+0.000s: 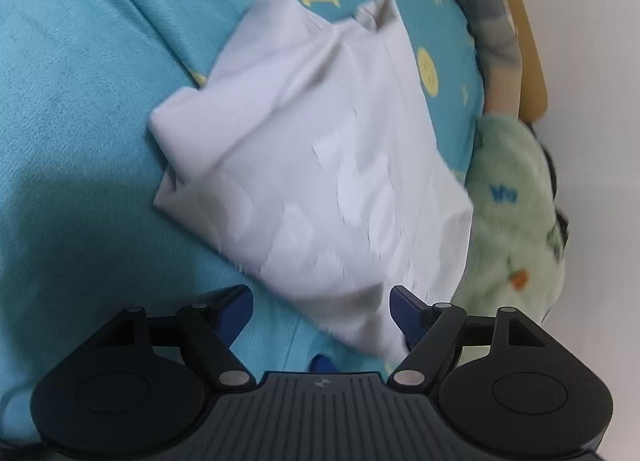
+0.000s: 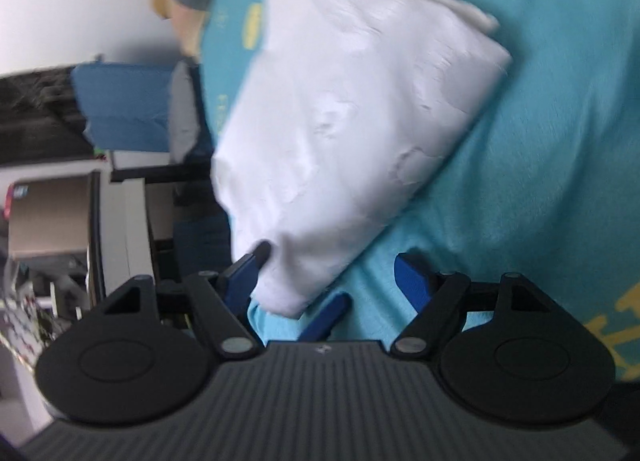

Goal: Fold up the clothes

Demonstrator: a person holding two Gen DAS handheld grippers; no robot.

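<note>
A folded white garment [image 1: 320, 165] lies on a turquoise bedspread [image 1: 80, 109] printed with yellow letters. In the left wrist view its near corner reaches down between the blue fingers of my left gripper [image 1: 322, 307]. The jaws stand wide apart and do not press the cloth. The right wrist view shows the same white garment [image 2: 344, 113], folded into a thick packet. Its near corner lies inside my right gripper [image 2: 328, 277], close to the left finger. That gripper is open too, with the bedspread [image 2: 540, 141] under its right finger.
A pale green fleece blanket [image 1: 516, 213] is bunched at the bed's right edge, with a wooden headboard [image 1: 524, 33] behind it. Past the bed's edge in the right wrist view are a blue cushion [image 2: 124, 105], a cardboard box [image 2: 48, 217] and cluttered shelving.
</note>
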